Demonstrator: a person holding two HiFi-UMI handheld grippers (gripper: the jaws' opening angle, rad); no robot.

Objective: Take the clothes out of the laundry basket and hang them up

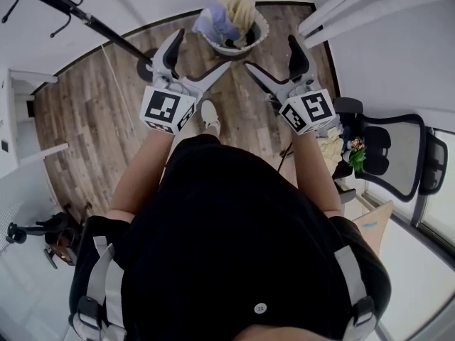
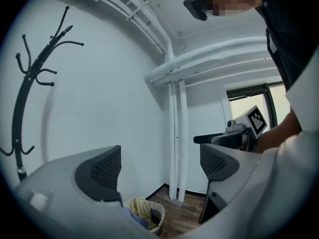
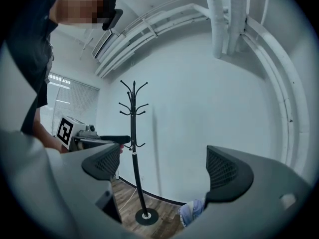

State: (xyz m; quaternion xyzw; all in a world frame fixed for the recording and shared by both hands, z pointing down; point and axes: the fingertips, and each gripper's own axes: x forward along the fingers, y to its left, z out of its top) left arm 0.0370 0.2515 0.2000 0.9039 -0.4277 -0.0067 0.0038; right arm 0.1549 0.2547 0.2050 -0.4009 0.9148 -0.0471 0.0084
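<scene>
A white laundry basket [image 1: 250, 40] stands on the wood floor ahead of me, holding a lavender garment [image 1: 215, 23] and a yellow one [image 1: 240, 9]. My left gripper [image 1: 202, 50] and right gripper [image 1: 270, 52] hover side by side just short of the basket, both open and empty. The left gripper view looks between its spread jaws [image 2: 159, 166] at the basket [image 2: 158, 218] low down. Through the right gripper [image 3: 164, 168], the lavender garment [image 3: 191, 210] shows beside the black coat rack [image 3: 133, 148]. The rack [image 1: 85, 16] leans across the upper left of the head view.
A black mesh office chair [image 1: 387, 151] with small items on its seat stands at the right. White pipes [image 2: 175, 133] run up the wall corner behind the basket. A white cabinet edge [image 1: 28, 84] and dark gear [image 1: 43, 236] sit at the left. My shoe [image 1: 210, 116] is below the grippers.
</scene>
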